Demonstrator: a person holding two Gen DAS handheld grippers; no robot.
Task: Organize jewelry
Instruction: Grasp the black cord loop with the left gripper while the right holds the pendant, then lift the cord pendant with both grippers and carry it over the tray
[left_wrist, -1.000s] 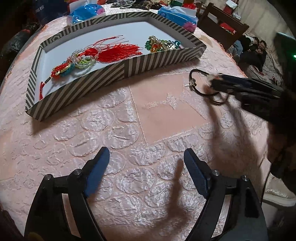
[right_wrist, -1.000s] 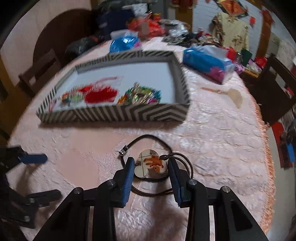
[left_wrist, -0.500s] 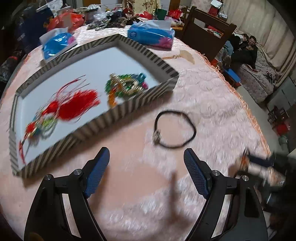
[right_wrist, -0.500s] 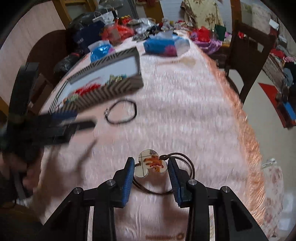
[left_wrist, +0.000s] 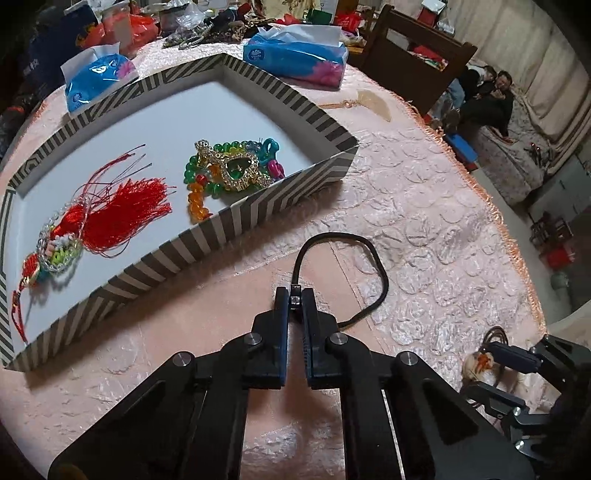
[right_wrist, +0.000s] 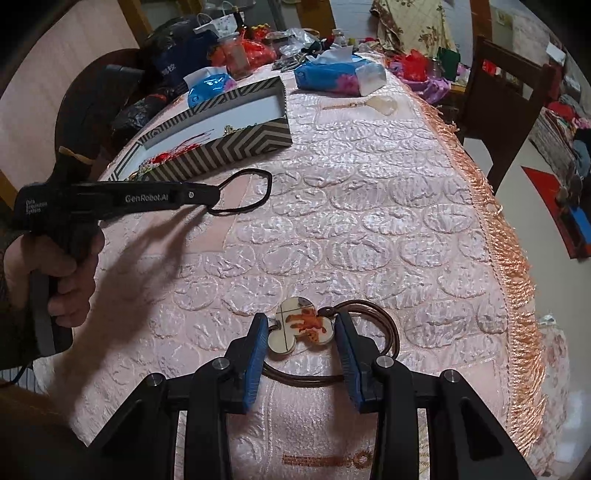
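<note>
My left gripper (left_wrist: 294, 298) is shut on the metal clasp of a black cord bracelet (left_wrist: 380, 273) lying on the pink tablecloth just in front of the striped tray (left_wrist: 258, 210); it also shows in the right wrist view (right_wrist: 255, 192). The tray holds a red tassel charm (left_wrist: 122, 210) and a green and gold bead piece (left_wrist: 232, 171). My right gripper (right_wrist: 300, 328) is shut on a pale clover-shaped pendant (right_wrist: 301, 326) with a brown cord (right_wrist: 373, 314), near the table's fringed edge.
Two blue tissue packs (left_wrist: 295, 55) (left_wrist: 98, 79) lie behind the tray. A small pale fan charm (right_wrist: 380, 105) lies on the cloth to the right. A dark wooden chair (right_wrist: 506, 92) stands past the fringe. Clutter fills the far end.
My left gripper has moved in to the black cord bracelet and shut on its clasp; it was open before. My right gripper still holds the pendant and has drawn back toward the table edge.
</note>
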